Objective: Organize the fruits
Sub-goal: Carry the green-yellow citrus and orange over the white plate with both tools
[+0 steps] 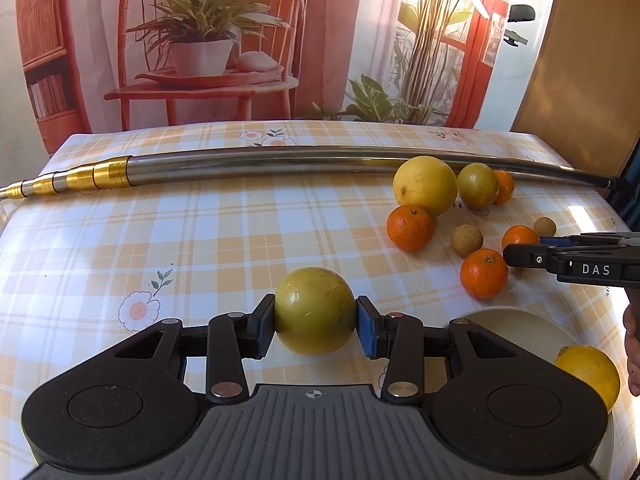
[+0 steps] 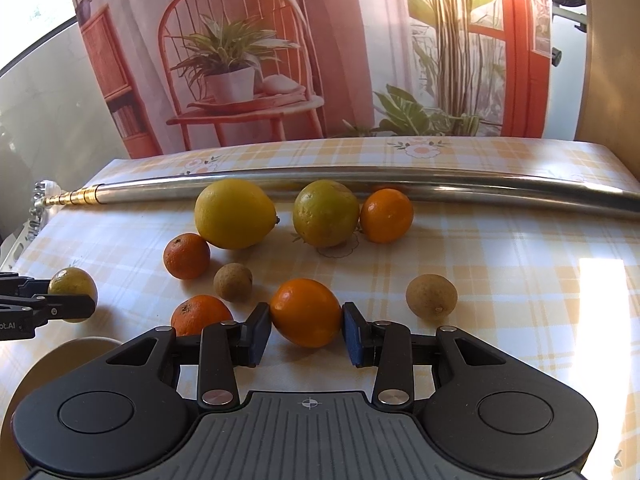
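Observation:
My left gripper [image 1: 315,320] is shut on a yellow-green round fruit [image 1: 315,312], held just over the checked tablecloth [image 1: 200,240]. My right gripper [image 2: 306,328] has both pads against a smooth orange [image 2: 306,312] low at the table. Behind it lie a big lemon [image 2: 234,214], a greenish fruit [image 2: 326,213], another orange [image 2: 386,215], two tangerines [image 2: 186,256] and two small brown fruits [image 2: 233,282]. A cream plate [image 1: 504,320] at the near right of the left wrist view holds a lemon [image 1: 590,374]. The right gripper [image 1: 524,246] also shows there, side on.
A long steel telescopic pole [image 2: 360,184] with gold rings lies across the table behind the fruit. A printed backdrop of a chair and plants hangs past the far edge. A person's hand [image 1: 632,332] shows at the right border. The plate's rim [image 2: 60,360] sits at the near left.

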`<state>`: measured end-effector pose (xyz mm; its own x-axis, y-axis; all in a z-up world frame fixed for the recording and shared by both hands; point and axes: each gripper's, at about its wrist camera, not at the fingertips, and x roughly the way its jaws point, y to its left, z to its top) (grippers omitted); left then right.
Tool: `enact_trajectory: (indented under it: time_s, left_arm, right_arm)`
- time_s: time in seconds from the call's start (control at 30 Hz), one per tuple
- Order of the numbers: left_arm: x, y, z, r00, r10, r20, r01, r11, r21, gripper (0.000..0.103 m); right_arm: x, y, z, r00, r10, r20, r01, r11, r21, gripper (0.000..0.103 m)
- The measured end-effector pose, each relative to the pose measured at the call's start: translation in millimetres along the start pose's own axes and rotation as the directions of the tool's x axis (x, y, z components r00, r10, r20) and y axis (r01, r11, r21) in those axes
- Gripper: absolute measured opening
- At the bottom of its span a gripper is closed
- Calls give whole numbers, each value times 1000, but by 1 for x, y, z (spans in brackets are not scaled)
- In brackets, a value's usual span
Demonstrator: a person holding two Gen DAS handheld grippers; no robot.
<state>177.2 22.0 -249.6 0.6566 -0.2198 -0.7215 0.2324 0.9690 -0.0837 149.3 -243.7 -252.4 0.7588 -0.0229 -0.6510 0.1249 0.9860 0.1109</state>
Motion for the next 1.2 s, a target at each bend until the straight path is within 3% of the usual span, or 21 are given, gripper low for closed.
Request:
enact_trajectory:
  time_s: [0.53, 1.2]
  left_arm:
    - [-33, -13, -2, 998, -32, 48, 30, 999, 31, 44]
    - [-72, -33, -35, 996, -74, 57, 72, 997, 38, 44]
  right_arm:
    - [-36, 9, 0, 998, 31, 62, -33, 999, 28, 35]
    - [-81, 49, -25, 991, 107, 77, -104, 993, -50, 35]
